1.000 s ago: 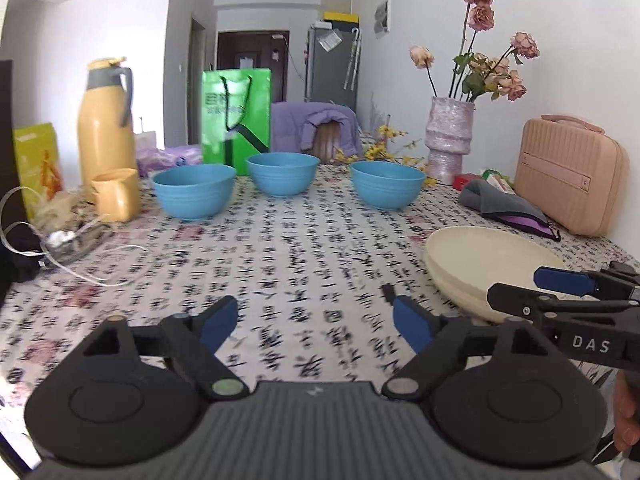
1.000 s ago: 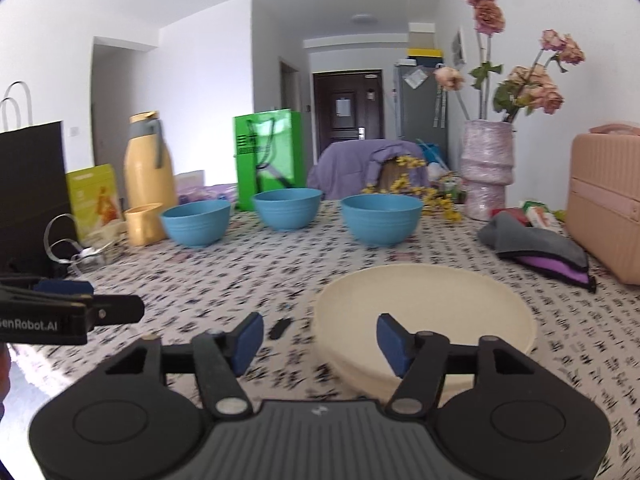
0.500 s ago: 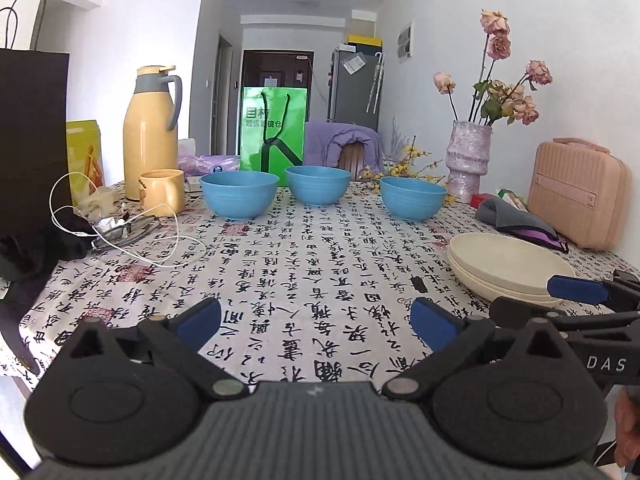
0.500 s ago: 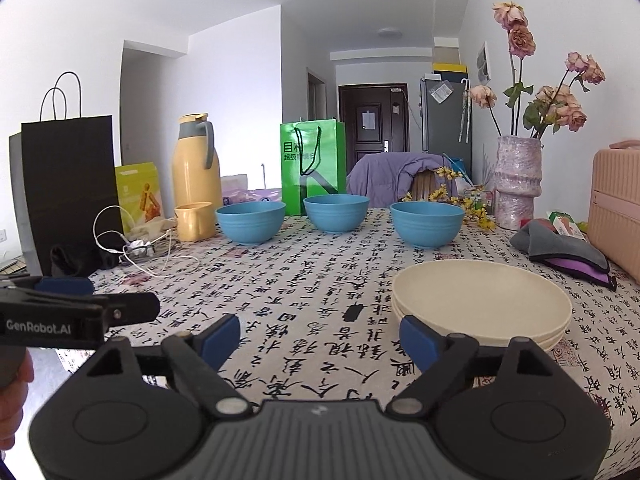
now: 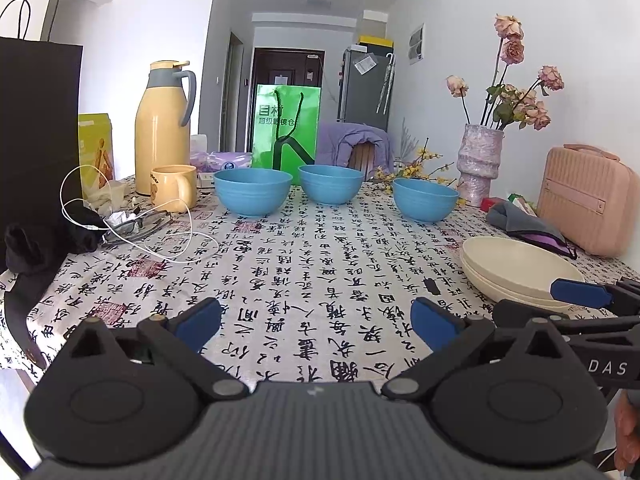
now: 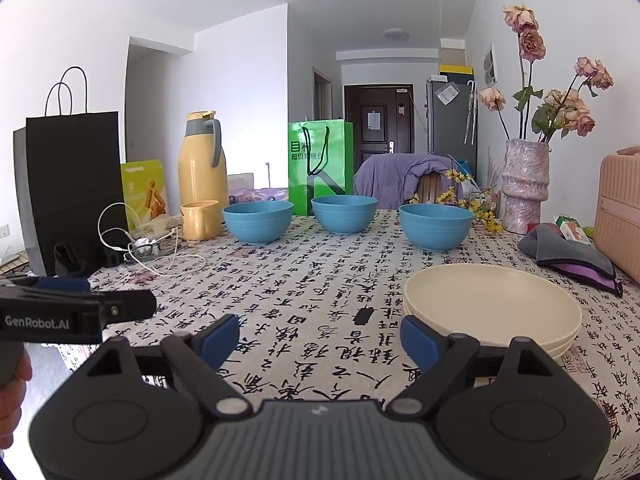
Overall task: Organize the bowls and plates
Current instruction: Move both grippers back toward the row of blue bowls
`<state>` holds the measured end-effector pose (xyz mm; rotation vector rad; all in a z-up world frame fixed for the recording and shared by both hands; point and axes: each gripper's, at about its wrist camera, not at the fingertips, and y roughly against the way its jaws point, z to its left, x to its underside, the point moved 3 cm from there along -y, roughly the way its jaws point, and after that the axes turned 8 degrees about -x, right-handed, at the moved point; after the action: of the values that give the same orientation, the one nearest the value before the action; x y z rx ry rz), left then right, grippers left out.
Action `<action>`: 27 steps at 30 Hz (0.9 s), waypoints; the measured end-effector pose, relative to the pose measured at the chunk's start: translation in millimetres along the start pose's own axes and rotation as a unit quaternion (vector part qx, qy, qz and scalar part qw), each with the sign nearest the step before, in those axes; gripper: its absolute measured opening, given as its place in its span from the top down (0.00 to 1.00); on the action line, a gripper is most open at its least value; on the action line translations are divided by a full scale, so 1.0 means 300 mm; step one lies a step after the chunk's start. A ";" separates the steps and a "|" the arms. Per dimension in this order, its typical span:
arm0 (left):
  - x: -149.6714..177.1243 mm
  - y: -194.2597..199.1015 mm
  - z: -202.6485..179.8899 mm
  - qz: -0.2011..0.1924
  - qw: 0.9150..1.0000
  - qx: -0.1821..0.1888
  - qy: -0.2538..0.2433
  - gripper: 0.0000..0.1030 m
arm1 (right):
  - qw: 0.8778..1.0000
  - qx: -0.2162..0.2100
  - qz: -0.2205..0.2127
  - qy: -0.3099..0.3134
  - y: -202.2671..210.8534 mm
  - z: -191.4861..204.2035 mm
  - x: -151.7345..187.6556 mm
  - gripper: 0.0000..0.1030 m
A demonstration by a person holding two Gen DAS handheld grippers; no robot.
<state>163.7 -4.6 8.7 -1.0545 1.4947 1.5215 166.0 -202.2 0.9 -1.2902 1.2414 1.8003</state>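
Note:
Three blue bowls stand in a row across the far part of the table: left (image 5: 252,192) (image 6: 258,221), middle (image 5: 331,183) (image 6: 344,213) and right (image 5: 425,199) (image 6: 436,226). A stack of cream plates (image 5: 520,272) (image 6: 492,308) sits near the front right. My left gripper (image 5: 316,326) is open and empty over the table's front edge. My right gripper (image 6: 320,336) is open and empty, its right finger just in front of the plates' near rim. Each gripper shows at the edge of the other's view.
A yellow thermos (image 5: 162,128), yellow mug (image 5: 174,186), white cable (image 5: 132,224) and black bag (image 5: 36,120) crowd the left side. A green bag (image 5: 286,132), flower vase (image 5: 478,168), pink case (image 5: 584,204) and grey cloth (image 5: 524,220) line the back and right. A small black piece (image 6: 363,315) lies beside the plates.
Both grippers have drawn back from the table and risen; the bowls and plates look farther away. Both jaws have opened wider. Nothing on the table moved.

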 end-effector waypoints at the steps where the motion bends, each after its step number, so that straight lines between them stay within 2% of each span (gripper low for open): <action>1: -0.001 -0.005 0.002 0.001 1.000 -0.001 0.001 0.00 | 1.000 0.000 0.001 -0.001 -0.005 0.002 -0.002 0.15; 12: -0.009 -0.073 0.033 0.017 1.000 -0.012 0.007 0.00 | 1.000 -0.012 0.016 -0.001 -0.093 0.009 -0.019 0.15; 27: -0.064 -0.239 0.107 0.029 0.999 -0.024 0.008 0.00 | 0.999 -0.007 0.039 -0.001 -0.283 0.007 -0.070 0.15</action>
<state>235.5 31.2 -1.9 -1.0623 1.5183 1.6006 245.2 -166.4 -8.6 -1.2626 1.2972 1.8675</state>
